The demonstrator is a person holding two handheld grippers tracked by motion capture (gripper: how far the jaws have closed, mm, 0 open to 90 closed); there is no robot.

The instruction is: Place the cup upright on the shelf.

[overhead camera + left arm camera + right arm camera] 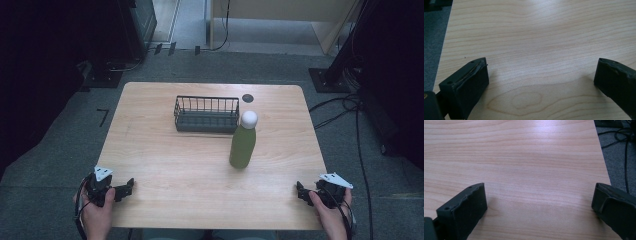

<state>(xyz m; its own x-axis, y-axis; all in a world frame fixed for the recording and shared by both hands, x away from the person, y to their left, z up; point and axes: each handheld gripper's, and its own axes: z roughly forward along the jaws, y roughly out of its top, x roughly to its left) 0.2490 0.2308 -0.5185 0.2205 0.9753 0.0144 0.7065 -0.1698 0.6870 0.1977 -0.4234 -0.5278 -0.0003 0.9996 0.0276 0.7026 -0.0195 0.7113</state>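
Both grippers are waiting at the near edge of the desk (165,165), one at each corner. The left gripper (129,186) is sitting at the near left with its jaws spread wide over bare wood, and the right gripper (299,189) is mirroring it at the near right, jaws just as wide and nothing between them.

The bottle (243,141) is standing upright right of the middle of the desk, green with a white cap, well apart from both grippers. Just behind it, to its left, the wire basket (206,114) is sitting toward the far side, and the two look almost touching at the basket's right end. A small dark disc (247,98) is lying beyond them near the far edge.

Here is where it is looking risky. That bottle is tall and narrow, so a jaw coming in high or off-centre is likely tipping it, and a fall to the left means clattering into the basket. The body looks smooth, so a shallow pinch could be letting it slip or swing during a lift. The right gripper has the shorter reach; coming in from the left would be a longer stretch across the desk. And if the bottle is going into the basket, the rim is a likely snag.
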